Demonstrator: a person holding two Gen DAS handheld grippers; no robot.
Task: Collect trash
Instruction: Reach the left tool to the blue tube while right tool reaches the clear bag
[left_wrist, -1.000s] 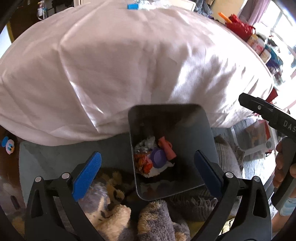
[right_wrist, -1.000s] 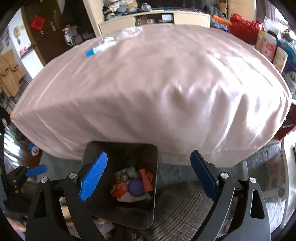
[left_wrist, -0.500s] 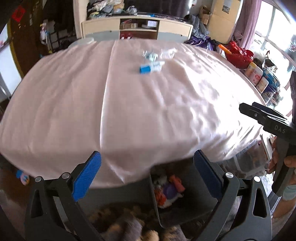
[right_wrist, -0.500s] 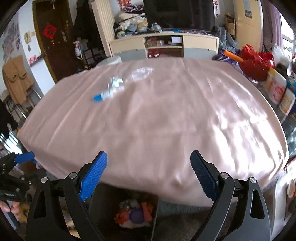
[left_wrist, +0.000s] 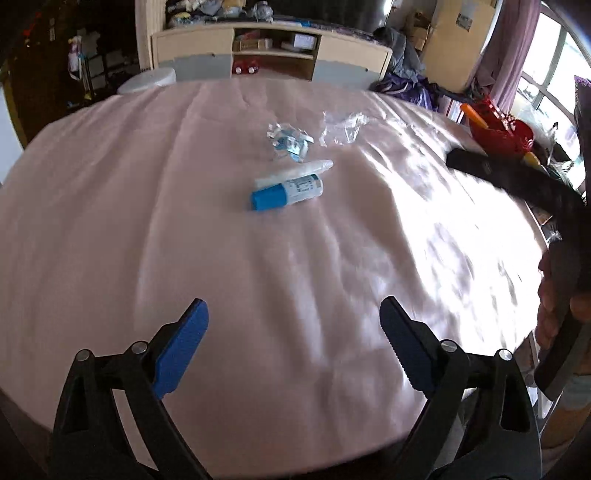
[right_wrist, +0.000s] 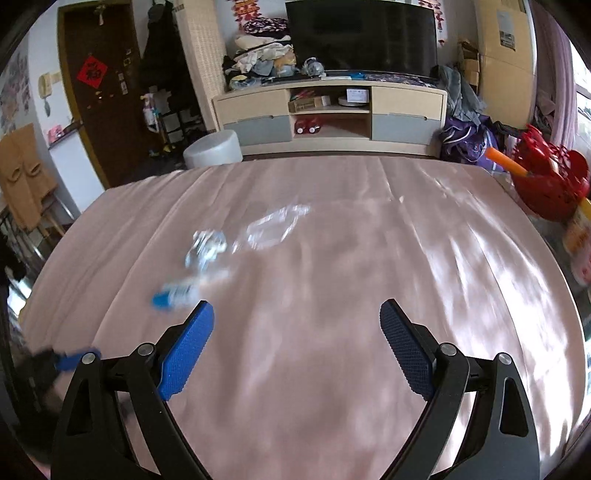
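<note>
A pink-clothed table carries trash near its middle: a small white bottle with a blue cap, a white tube just behind it, a crumpled blue-and-clear wrapper and a clear plastic piece. In the right wrist view they are blurred: the bottle, the wrapper, the plastic piece. My left gripper is open and empty above the near table edge. My right gripper is open and empty; it also shows at the right of the left wrist view. The trash bin is out of view.
A red basket with an orange stick stands past the table's right side. A white round stool and a TV cabinet stand beyond the far edge. A dark door is at back left.
Both grippers have risen from the dark trash bin on the floor to above the tabletop. The bin has dropped out of view and the trash on the table has come closer.
</note>
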